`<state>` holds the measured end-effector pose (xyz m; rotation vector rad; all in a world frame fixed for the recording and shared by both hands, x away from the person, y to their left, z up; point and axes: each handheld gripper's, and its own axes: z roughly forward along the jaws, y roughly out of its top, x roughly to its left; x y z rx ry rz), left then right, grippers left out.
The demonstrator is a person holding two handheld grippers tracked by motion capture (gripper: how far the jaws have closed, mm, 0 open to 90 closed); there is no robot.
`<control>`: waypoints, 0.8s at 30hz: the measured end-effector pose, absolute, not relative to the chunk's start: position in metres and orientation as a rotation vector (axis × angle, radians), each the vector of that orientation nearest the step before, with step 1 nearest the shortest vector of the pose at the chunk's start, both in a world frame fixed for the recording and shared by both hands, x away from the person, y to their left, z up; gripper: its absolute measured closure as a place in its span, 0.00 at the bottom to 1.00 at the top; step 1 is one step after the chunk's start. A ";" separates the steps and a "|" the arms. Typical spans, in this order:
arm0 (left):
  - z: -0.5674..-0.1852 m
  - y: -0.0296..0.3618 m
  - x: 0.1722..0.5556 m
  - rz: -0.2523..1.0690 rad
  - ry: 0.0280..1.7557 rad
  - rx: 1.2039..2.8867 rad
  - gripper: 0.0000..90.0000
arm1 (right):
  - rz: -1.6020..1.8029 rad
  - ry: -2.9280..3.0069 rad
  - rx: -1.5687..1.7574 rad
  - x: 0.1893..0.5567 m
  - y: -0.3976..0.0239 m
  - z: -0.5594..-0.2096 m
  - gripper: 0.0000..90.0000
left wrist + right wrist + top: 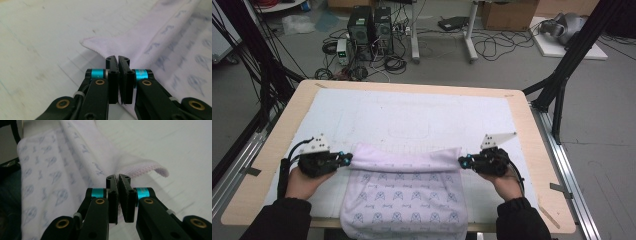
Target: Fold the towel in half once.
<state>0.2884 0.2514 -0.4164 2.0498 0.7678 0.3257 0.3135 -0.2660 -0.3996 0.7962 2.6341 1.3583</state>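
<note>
**Both corners pinched, towel mid-fold**

With each pair of jaws pressed together on a corner of the towel (404, 187), I have the cloth gripped at both ends of its folded far edge. My left gripper (348, 159) pinches the towel's left corner, where the hemmed tip pokes out just past the jaws in the left gripper view (87, 42). My right gripper (461, 161) pinches the right corner; the stitched hem curls out beside the jaws there (152, 168).

Between the two grips the towel's doubled edge runs straight across, and from it the printed body lies toward me, its near end hanging over the near edge of the table (287, 125). Beyond the towel, a white mat (412, 115) covers the tabletop.

I judge the cloth light, soft and limp: it will sag wherever I leave it unsupported, and a single layer could slide free of a shallow pinch. Corners at the hem are the best holds, keeping the edge taut between my hands.
</note>
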 end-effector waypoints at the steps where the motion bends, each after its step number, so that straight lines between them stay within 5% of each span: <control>1: -0.420 0.253 0.283 0.317 0.761 2.067 0.96 | 1.350 2.651 0.807 0.309 -0.268 -0.406 0.94; 3: -0.424 0.254 0.276 0.308 0.748 2.091 0.93 | 1.309 2.675 0.818 0.303 -0.270 -0.415 0.86; 8: -0.417 0.254 0.286 0.311 0.798 2.076 0.62 | 1.337 2.622 0.851 0.311 -0.271 -0.411 0.60; 15: -0.428 0.234 0.323 0.243 0.870 2.075 0.51 | 1.310 2.631 0.891 0.341 -0.253 -0.419 0.51; 17: -0.434 0.229 0.328 0.222 0.866 2.112 0.60 | 1.274 2.667 0.858 0.343 -0.244 -0.424 0.53; 21: -0.437 0.226 0.328 0.228 0.849 2.118 0.85 | 1.246 2.741 0.809 0.345 -0.232 -0.430 0.87; 24: -0.434 0.228 0.326 0.236 0.841 2.118 0.91 | 1.236 2.756 0.790 0.344 -0.230 -0.429 0.95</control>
